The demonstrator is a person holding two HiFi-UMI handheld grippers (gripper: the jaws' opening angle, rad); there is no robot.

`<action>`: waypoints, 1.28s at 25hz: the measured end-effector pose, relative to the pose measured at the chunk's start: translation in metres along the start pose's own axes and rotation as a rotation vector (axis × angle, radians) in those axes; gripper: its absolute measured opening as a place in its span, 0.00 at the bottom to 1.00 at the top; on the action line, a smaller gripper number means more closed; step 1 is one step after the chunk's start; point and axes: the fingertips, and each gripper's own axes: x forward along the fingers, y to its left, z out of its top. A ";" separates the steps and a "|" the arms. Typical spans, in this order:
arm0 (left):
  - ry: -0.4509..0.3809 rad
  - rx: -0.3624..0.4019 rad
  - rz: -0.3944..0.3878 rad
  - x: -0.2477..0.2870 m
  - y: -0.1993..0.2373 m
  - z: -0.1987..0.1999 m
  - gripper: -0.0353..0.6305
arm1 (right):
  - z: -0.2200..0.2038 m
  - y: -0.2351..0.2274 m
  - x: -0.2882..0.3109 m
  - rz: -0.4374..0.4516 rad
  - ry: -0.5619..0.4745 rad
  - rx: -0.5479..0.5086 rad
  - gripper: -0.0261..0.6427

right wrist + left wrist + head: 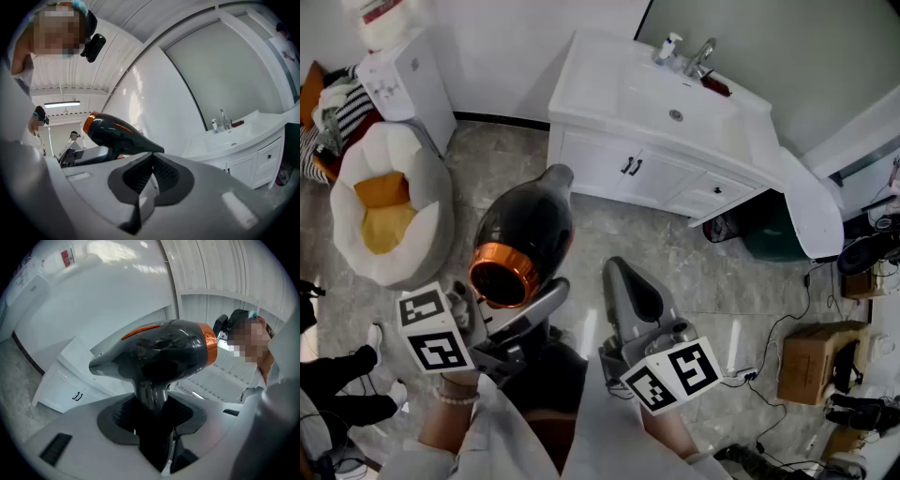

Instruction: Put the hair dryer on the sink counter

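Note:
The hair dryer (525,234) is black and glossy with an orange ring at its rear. My left gripper (525,314) is shut on its handle and holds it above the floor, nozzle towards the white sink counter (591,84). In the left gripper view the dryer (159,348) stands upright, its handle clamped in the left gripper (152,413). My right gripper (633,291) sits beside it, shut and empty. From the right gripper (150,176) view, the dryer (117,131) is at the left and the counter (243,133) at the right.
The counter has a basin (675,103), a faucet (701,56) and a small bottle (668,47). A white round seat with an orange cushion (389,202) stands at the left, a white appliance (408,80) behind it. A cardboard box (820,361) and cables lie at the right.

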 end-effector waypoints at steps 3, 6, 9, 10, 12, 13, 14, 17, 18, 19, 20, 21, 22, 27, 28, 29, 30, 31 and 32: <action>0.006 0.000 -0.002 -0.001 0.002 0.001 0.31 | -0.001 0.000 0.002 -0.002 -0.001 0.004 0.03; 0.007 0.000 -0.007 -0.002 0.003 0.001 0.31 | -0.003 0.001 0.002 -0.008 -0.001 0.007 0.03; 0.007 -0.004 -0.010 -0.004 0.003 0.001 0.31 | -0.002 0.000 -0.001 -0.018 -0.009 0.019 0.03; 0.006 -0.006 -0.012 -0.005 0.004 0.001 0.31 | -0.002 0.000 -0.001 -0.021 -0.013 0.021 0.03; 0.005 -0.007 -0.015 -0.008 0.005 0.001 0.31 | -0.002 0.000 -0.003 -0.030 -0.018 0.022 0.03; 0.004 -0.008 -0.017 -0.010 0.006 0.002 0.31 | -0.003 0.001 -0.003 -0.035 -0.020 0.021 0.03; 0.002 -0.008 -0.018 -0.011 0.006 0.003 0.31 | -0.003 0.001 -0.003 -0.040 -0.022 0.020 0.03; -0.003 -0.011 -0.025 -0.017 0.007 0.007 0.31 | -0.003 0.005 -0.002 -0.047 -0.027 0.012 0.03; -0.004 -0.011 -0.029 -0.019 0.007 0.008 0.31 | -0.003 0.008 -0.001 -0.046 -0.026 0.005 0.03; -0.006 -0.011 -0.032 -0.022 0.006 0.010 0.31 | -0.003 0.012 0.000 -0.045 -0.025 -0.005 0.03; -0.007 -0.010 -0.035 -0.024 0.006 0.012 0.31 | -0.003 0.015 0.001 -0.043 -0.024 -0.015 0.03; -0.008 -0.008 -0.039 -0.026 0.007 0.014 0.31 | -0.003 0.019 0.003 -0.042 -0.024 -0.025 0.03; -0.008 -0.007 -0.043 -0.027 0.008 0.015 0.31 | -0.002 0.022 0.004 -0.042 -0.024 -0.034 0.03; -0.006 -0.007 -0.068 -0.034 0.009 0.025 0.31 | -0.002 0.033 0.012 -0.043 -0.022 -0.042 0.03; -0.007 -0.006 -0.071 -0.035 0.010 0.028 0.31 | -0.002 0.034 0.013 -0.047 -0.022 -0.041 0.03; -0.006 -0.006 -0.074 -0.037 0.011 0.029 0.31 | -0.003 0.035 0.014 -0.053 -0.022 -0.040 0.03; -0.005 -0.008 -0.078 -0.039 0.011 0.030 0.31 | -0.004 0.036 0.015 -0.058 -0.022 -0.039 0.03; -0.003 -0.009 -0.081 -0.041 0.012 0.030 0.31 | -0.005 0.038 0.016 -0.063 -0.022 -0.040 0.03; -0.001 -0.009 -0.084 -0.043 0.013 0.031 0.31 | -0.005 0.039 0.017 -0.067 -0.023 -0.042 0.03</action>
